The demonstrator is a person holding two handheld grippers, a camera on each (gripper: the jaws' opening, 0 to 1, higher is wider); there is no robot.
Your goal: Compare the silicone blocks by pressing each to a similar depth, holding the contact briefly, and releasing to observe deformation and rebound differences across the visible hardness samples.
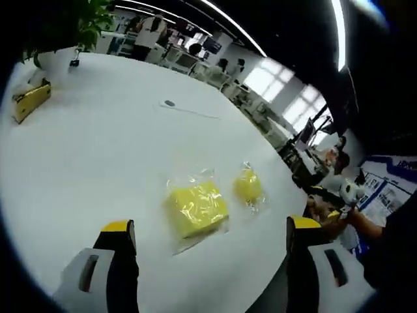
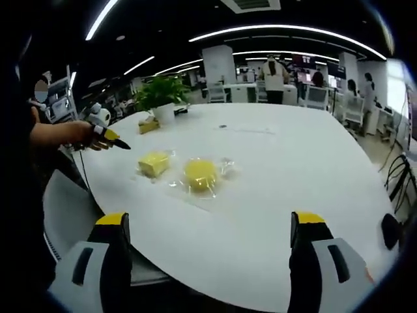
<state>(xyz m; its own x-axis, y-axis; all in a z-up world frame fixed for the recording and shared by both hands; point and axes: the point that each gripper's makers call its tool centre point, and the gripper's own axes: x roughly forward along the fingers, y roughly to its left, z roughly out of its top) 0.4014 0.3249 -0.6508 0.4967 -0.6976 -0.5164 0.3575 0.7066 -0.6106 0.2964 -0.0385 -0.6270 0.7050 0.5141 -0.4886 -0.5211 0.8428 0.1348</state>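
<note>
Here, two bagged yellow silicone blocks (image 1: 197,207) lie on the white table (image 1: 98,150), both grippers (image 1: 207,238) spread wide and apart from them; lowering squarely onto one block should give even depth.

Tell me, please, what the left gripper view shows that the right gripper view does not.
The left gripper view alone has a small dark object with a thin line trailing from it on the white table, and bright windows. The right gripper view alone has the left claw approaching from the left, held in a person's hand. Both share the square yellow block and the rounder yellow block, each in clear wrap, the yellow box and the plant.
</note>
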